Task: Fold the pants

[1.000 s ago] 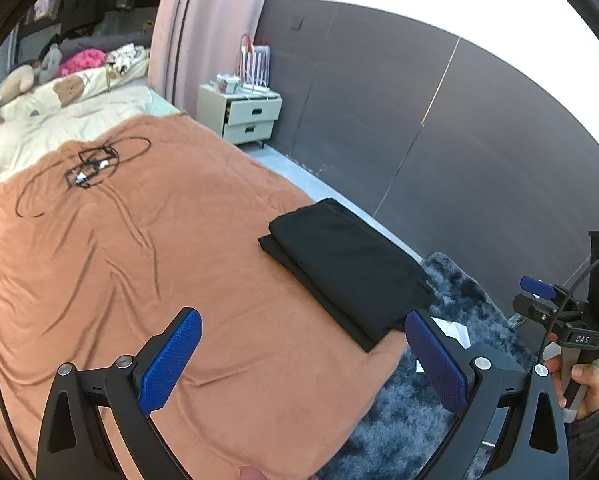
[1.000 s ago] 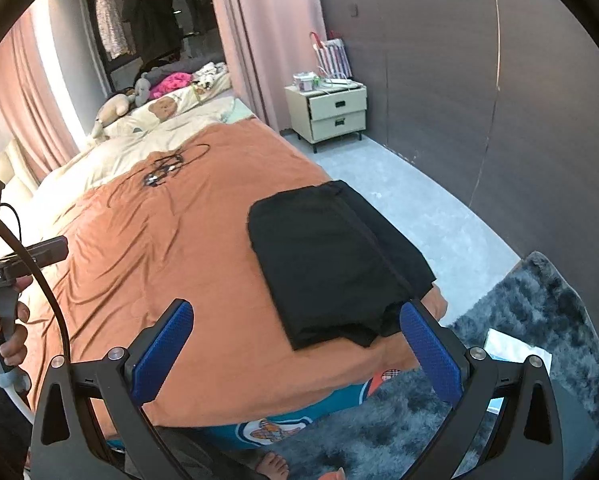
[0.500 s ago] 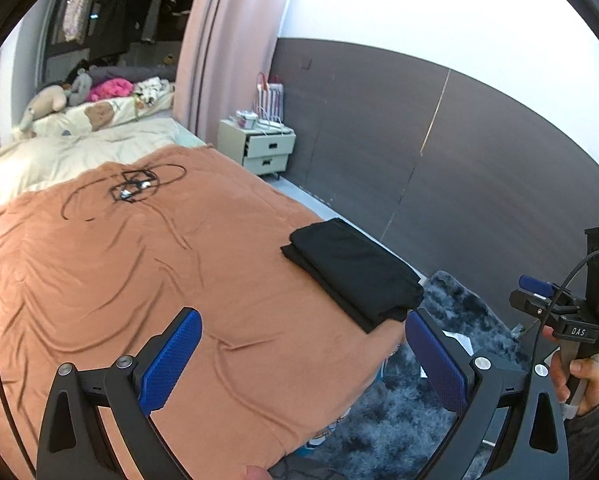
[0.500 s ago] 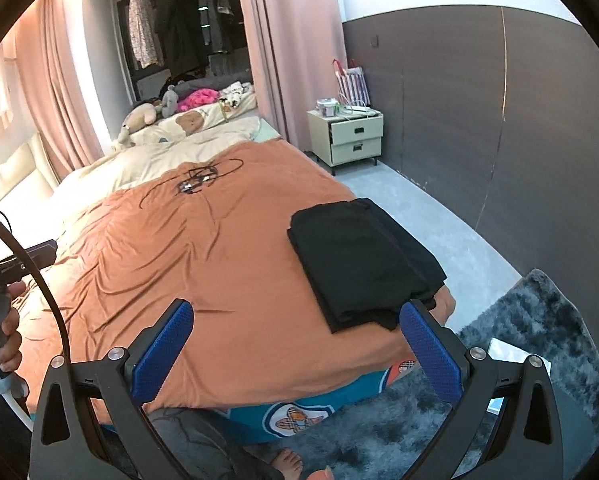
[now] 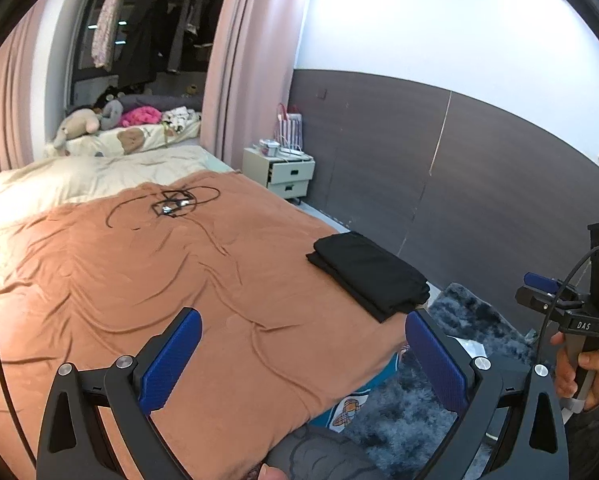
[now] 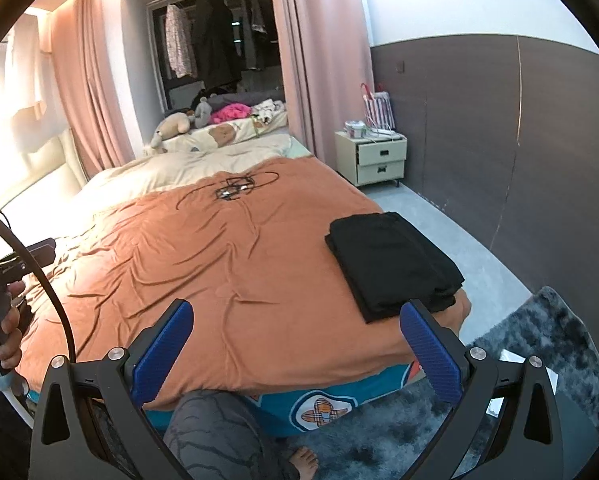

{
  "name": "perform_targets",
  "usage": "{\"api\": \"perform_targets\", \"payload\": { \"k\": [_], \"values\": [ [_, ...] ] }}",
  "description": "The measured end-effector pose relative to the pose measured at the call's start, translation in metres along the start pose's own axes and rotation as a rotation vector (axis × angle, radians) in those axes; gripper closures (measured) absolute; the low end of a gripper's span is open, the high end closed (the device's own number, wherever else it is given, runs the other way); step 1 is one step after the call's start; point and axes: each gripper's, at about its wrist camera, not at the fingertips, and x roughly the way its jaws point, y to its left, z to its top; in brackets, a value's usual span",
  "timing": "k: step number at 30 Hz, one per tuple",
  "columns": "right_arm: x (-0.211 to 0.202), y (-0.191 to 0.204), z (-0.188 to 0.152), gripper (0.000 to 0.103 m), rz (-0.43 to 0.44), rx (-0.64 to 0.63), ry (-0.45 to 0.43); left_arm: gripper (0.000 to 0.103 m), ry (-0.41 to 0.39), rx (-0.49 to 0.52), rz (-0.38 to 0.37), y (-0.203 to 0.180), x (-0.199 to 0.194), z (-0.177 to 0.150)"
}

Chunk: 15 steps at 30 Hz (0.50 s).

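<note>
Black pants (image 5: 369, 272) (image 6: 393, 258) lie folded into a compact rectangle near the right foot corner of the bed, on the orange blanket (image 5: 159, 288) (image 6: 219, 264). My left gripper (image 5: 303, 354) hangs open above the foot of the bed, well back from the pants, with nothing between its blue pads. My right gripper (image 6: 295, 344) is also open and empty, raised near the bed's foot edge with the pants beyond its right finger. Each view shows the other hand-held gripper at its edge, held by a hand (image 5: 579, 364) (image 6: 3, 332).
A tangled black cable (image 5: 171, 204) (image 6: 235, 188) lies on the blanket farther up. Pillows and soft toys (image 6: 203, 120) sit at the head. A bedside cabinet (image 6: 373, 156) stands by the dark wall. A shaggy grey rug (image 6: 547, 340) covers the floor; a person's leg and bare foot (image 6: 303, 460) show below.
Both grippers have drawn back and tilted up from the bed, so the folded pants look smaller and farther off. The pants have not moved. Both grippers stay open.
</note>
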Motion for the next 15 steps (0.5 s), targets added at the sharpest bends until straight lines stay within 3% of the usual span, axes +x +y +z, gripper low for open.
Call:
{"api": "perform_targets", "payload": {
  "k": [15],
  "values": [
    [-0.028, 0.041, -0.065, 0.0, 0.025, -0.044, -0.05, 0.0, -0.065, -0.031, 0.106, 0.011, -0.078, -0.075]
  ]
}}
